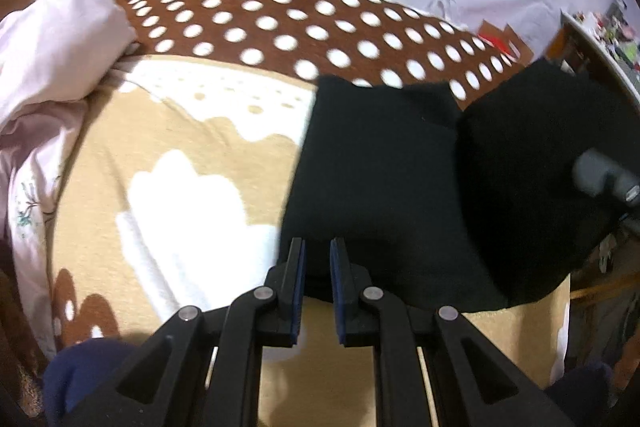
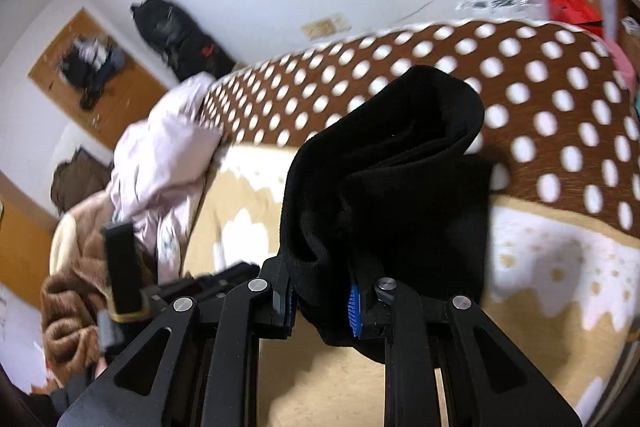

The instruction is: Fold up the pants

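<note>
A wide fleece blanket [image 1: 192, 147], tan with white cloud shapes and a brown band of white dots along its far side, is covering the bed and filling most of both views. A crumpled pale pink quilt [image 1: 52, 43] is lying heaped at the blanket's left edge, touching the dotted band. The black, soft-knit pants [image 1: 380, 179] are lying partly on the tan area near the right side of the blanket, their far edge reaching onto the dotted band; one portion is rising off the bed to the right, hanging as a dark fold. In the right wrist view that lifted portion [image 2: 400, 179] is bunching upward in thick folds above the blanket. A black bag [image 2: 180, 35] is leaning against the white wall beyond the bed. The right gripper [image 2: 320, 303] is clamping a thick wad of the pants between its blue pads. The left gripper [image 1: 318, 267] is pinching the near edge of the pants, its narrowly spaced fingers closing on the black cloth right at the hem
</note>
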`<act>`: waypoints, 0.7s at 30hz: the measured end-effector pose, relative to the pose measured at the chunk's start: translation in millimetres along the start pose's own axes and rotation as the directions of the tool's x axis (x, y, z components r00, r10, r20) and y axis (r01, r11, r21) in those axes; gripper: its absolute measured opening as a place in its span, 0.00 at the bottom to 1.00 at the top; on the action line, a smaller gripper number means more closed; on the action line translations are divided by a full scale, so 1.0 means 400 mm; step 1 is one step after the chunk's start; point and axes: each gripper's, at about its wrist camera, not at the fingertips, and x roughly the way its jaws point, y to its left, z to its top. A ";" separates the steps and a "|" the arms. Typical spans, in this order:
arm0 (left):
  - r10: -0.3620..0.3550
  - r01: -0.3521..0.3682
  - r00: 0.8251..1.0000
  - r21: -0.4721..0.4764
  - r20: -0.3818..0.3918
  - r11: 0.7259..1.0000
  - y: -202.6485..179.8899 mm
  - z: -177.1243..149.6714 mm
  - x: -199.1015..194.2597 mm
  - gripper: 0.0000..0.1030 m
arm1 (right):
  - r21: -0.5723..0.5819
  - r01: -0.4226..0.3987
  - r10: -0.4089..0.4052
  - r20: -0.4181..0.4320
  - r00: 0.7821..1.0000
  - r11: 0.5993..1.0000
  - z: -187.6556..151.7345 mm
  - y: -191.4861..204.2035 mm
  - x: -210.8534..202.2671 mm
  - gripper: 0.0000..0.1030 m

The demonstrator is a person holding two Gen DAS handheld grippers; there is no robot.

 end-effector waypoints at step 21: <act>0.005 0.000 0.999 -0.125 0.037 0.992 0.116 0.012 0.001 0.14 | -0.109 -0.046 0.020 -0.224 0.974 0.993 -0.054 0.105 0.231 0.54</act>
